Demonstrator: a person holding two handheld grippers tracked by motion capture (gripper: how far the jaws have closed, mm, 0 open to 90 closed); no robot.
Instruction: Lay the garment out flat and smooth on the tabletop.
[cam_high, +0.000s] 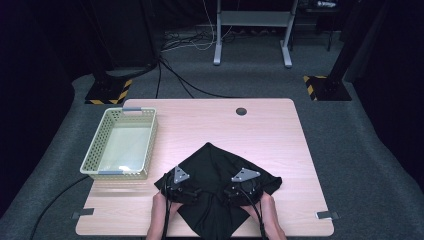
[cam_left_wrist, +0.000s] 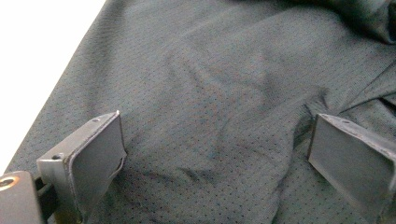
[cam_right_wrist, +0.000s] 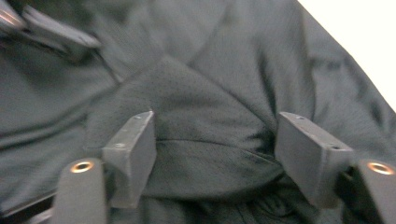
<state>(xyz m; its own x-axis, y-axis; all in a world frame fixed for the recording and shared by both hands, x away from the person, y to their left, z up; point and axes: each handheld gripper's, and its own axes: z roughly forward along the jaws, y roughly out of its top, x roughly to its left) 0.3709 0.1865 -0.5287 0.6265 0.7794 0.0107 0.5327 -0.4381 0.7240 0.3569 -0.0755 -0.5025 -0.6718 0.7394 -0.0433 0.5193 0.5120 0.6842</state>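
Observation:
A black mesh garment (cam_high: 216, 186) lies crumpled on the near middle of the wooden table (cam_high: 260, 135). Both grippers rest over it, side by side. My left gripper (cam_high: 181, 186) sits on the garment's left part; in the left gripper view its jaws stand wide apart over flat, lightly wrinkled fabric (cam_left_wrist: 219, 102), left gripper (cam_left_wrist: 217, 154) open. My right gripper (cam_high: 243, 186) is on the right part; in the right gripper view its jaws straddle a raised fold of cloth (cam_right_wrist: 210, 140), right gripper (cam_right_wrist: 215, 154) open, not pinching it.
A pale green slotted basket (cam_high: 95, 150) stands at the table's left side. A round cable hole (cam_high: 241, 111) is near the far edge. Cables trail from both grippers off the near edge. Bare tabletop lies beyond and to the right of the garment.

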